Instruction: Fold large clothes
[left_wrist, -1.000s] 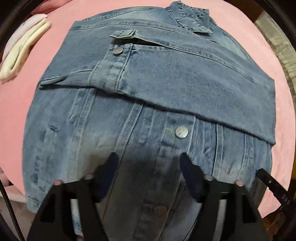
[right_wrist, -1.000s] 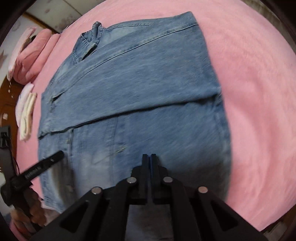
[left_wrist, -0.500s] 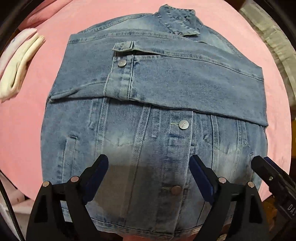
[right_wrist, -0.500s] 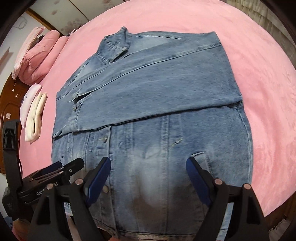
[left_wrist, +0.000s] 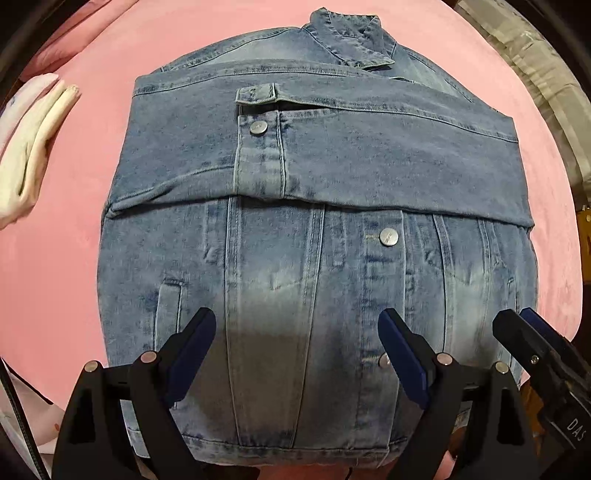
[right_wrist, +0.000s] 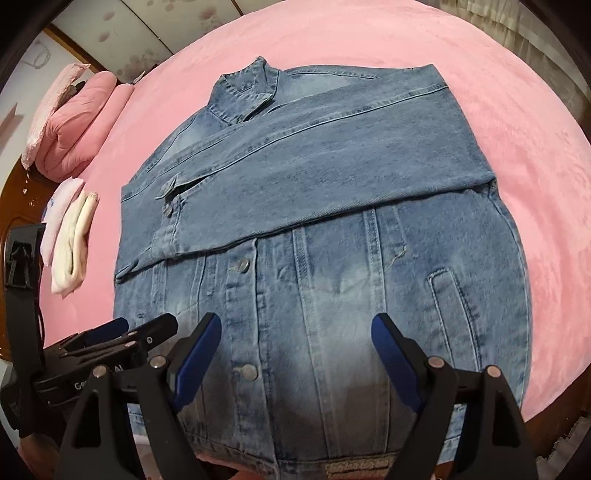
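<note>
A blue denim jacket (left_wrist: 314, 166) (right_wrist: 332, 184) lies flat and front up on the pink bed (left_wrist: 55, 258) (right_wrist: 517, 110), collar at the far end. Its sleeves are folded across the chest in a band. My left gripper (left_wrist: 297, 321) hovers open over the lower front near the hem, with nothing between its fingers. My right gripper (right_wrist: 297, 321) is open too, above the same lower part by the button placket, and holds nothing. Each gripper shows in the other's view: the right gripper (left_wrist: 532, 332) at the jacket's right edge, the left gripper (right_wrist: 140, 332) at its left edge.
Folded white and cream clothes (left_wrist: 33, 147) (right_wrist: 74, 243) lie on the bed left of the jacket. A folded pink quilt (right_wrist: 77, 122) sits further back by a wooden headboard (right_wrist: 14, 206). A curtain (left_wrist: 535, 74) hangs beyond the bed's right side.
The right gripper's jaws went from shut to wide open, and the left jaws spread wider. Both grippers drew back and up from the jacket, so more of it shows.
</note>
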